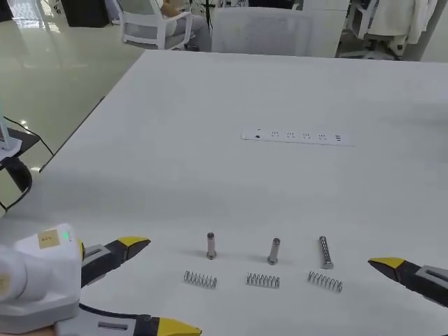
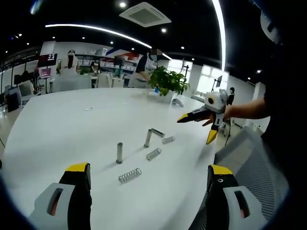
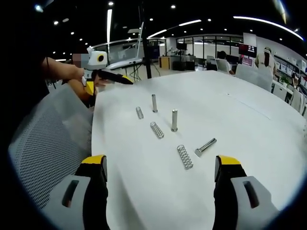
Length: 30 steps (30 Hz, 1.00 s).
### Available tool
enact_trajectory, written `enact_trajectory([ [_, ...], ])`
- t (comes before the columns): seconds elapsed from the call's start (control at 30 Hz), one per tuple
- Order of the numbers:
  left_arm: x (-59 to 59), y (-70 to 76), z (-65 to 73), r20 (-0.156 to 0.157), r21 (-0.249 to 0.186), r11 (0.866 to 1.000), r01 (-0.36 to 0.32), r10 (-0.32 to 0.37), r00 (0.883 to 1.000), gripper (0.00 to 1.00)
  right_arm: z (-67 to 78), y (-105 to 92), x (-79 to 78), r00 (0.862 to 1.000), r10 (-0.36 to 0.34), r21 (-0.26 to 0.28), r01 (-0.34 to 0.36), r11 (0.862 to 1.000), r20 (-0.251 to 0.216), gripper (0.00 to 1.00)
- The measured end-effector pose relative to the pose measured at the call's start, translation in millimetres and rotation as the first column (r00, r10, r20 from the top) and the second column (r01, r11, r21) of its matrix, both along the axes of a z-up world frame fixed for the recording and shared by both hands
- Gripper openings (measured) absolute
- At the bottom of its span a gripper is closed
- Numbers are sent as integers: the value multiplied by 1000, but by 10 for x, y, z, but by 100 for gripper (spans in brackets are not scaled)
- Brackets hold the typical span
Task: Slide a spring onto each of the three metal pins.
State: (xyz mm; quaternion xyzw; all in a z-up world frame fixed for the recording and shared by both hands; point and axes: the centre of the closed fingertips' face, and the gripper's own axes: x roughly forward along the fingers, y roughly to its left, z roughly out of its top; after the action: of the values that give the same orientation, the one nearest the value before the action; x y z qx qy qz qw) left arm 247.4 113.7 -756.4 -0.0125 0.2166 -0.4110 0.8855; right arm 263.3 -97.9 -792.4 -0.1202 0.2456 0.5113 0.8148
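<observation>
Your left gripper [image 1: 155,284] is in the lower left corner of the head view. Its two yellow-tipped jaws are spread wide, and nothing is between them. Your right gripper [image 3: 160,160] is spread wide too in its own view, and it holds nothing. In the head view, one of its yellow tips pokes in at the lower right edge.

Three short shiny metal pins make a row across the lower middle of the head view, on the big white table [image 1: 210,140]. The left pin [image 1: 211,246] and the middle pin [image 1: 274,250] stand up. The right pin [image 1: 325,252] lies flat on its side. You see that best in the right gripper view, just right of the middle.

Three small coiled wire springs lie flat in a row just below the pins. They are the left spring [image 1: 200,280], the middle spring [image 1: 262,281] and the right spring [image 1: 325,282]. Each spring lies near its pin but apart from it. Both grippers are off to the sides, apart from the pins and springs.

A long white power strip [image 1: 297,136] lies higher up in the head view, right of the middle.
</observation>
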Motion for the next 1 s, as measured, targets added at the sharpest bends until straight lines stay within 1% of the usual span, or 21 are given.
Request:
enact_trajectory([
  [0.13, -7, 1, -19, -10, 2, 1000, 0, 0, 1000, 98, 2, 3, -1, 1000, 0, 1, 0, 1000, -1, 94],
  [0.2, -2, 4, -16, -6, 1, 1000, -2, 2, 1000, 98, 4, 3, -3, 1000, 1, 1, -1, 1000, -1, 94],
  [0.63, 5, 19, -33, -8, 4, 1000, -4, 4, 1000, 98, -23, -6, -30, 1000, 10, -6, -10, 1000, -18, 92],
  [0.93, 6, 22, -29, -8, 2, 1000, -8, 8, 1000, 98, -5, 19, -16, 1000, 10, 3, -9, 1000, -20, 92],
  [1.0, 11, 26, -25, -8, -1, 1000, -10, 10, 1000, 98, -1, 22, 9, 1000, 8, 3, -7, 1000, -23, 91],
])
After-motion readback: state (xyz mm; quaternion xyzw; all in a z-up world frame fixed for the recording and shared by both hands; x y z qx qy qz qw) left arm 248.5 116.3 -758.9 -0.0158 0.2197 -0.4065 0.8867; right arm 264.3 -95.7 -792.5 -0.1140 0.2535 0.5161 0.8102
